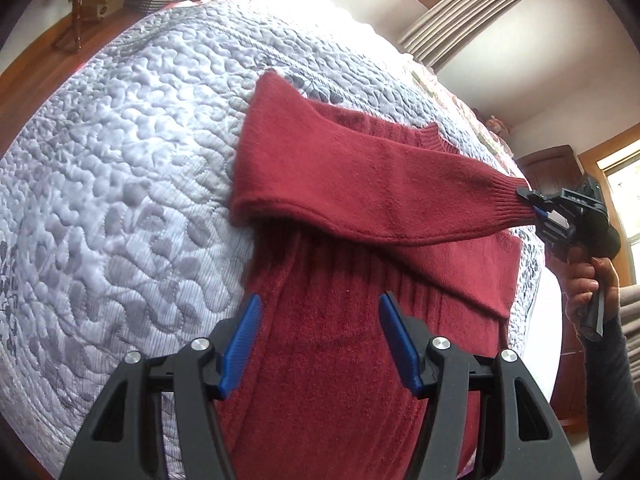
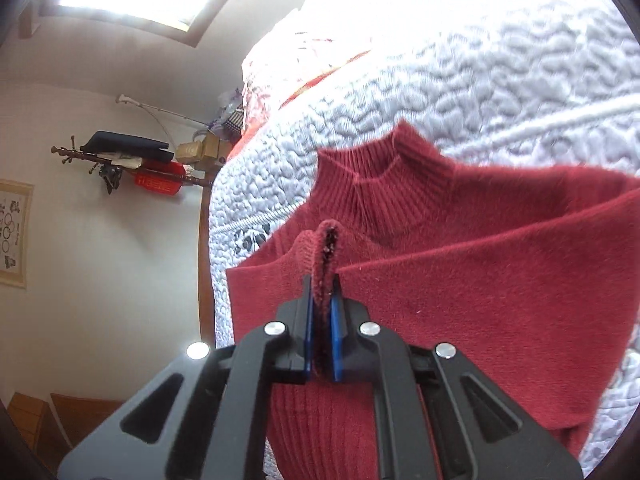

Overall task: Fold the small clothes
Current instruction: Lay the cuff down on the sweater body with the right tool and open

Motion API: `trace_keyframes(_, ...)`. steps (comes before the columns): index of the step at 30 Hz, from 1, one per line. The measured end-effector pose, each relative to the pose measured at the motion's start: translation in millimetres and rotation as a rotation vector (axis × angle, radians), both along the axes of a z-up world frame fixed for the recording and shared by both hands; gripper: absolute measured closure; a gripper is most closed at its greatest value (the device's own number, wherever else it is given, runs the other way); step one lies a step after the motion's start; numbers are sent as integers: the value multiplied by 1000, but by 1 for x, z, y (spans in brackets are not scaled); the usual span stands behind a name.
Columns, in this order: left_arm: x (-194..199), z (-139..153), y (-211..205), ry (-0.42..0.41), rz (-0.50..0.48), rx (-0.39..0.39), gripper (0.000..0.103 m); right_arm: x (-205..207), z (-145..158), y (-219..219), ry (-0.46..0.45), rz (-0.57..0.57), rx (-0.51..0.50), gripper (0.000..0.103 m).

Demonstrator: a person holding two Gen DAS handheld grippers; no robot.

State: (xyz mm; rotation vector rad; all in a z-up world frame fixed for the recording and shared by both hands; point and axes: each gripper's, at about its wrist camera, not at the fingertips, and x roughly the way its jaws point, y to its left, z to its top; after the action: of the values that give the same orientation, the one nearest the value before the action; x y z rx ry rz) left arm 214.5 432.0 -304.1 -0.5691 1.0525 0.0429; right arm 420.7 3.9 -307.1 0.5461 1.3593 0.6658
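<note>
A dark red knitted sweater [image 1: 344,340] lies flat on the quilted white bedspread [image 1: 120,184], toward the bed's right-hand edge as the left wrist camera sees it, its ribbed high collar [image 2: 380,184] pointing up the bed. One sleeve [image 1: 360,184] is drawn across the body of the garment toward that edge. The right gripper [image 2: 322,312] has its blue pads clamped tight on the ribbed cuff [image 2: 324,256] of this sleeve, holding it taut just above the sweater's chest; a hand [image 1: 588,284] in a dark cuff grips its handle. The left gripper [image 1: 320,344] hovers over the lower ribbed body of the sweater, its fingers [image 1: 244,340] spread wide with nothing between them.
</note>
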Motion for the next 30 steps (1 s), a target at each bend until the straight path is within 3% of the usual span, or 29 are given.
trace_keyframes(9, 24, 13, 3, -26, -15, 24, 42, -4, 24, -71, -41, -103, -12, 97)
trace_keyframes(18, 65, 11, -13, -51, -110, 26, 40, -23, -17, -137, 28, -221, -31, 97)
trace_keyframes(24, 107, -15, -29, -26, -210, 11, 37, -25, -61, -149, 92, -240, -69, 97)
trace_keyframes(30, 126, -42, -39, 37, -274, 27, 37, -26, -72, -160, 101, -273, -74, 82)
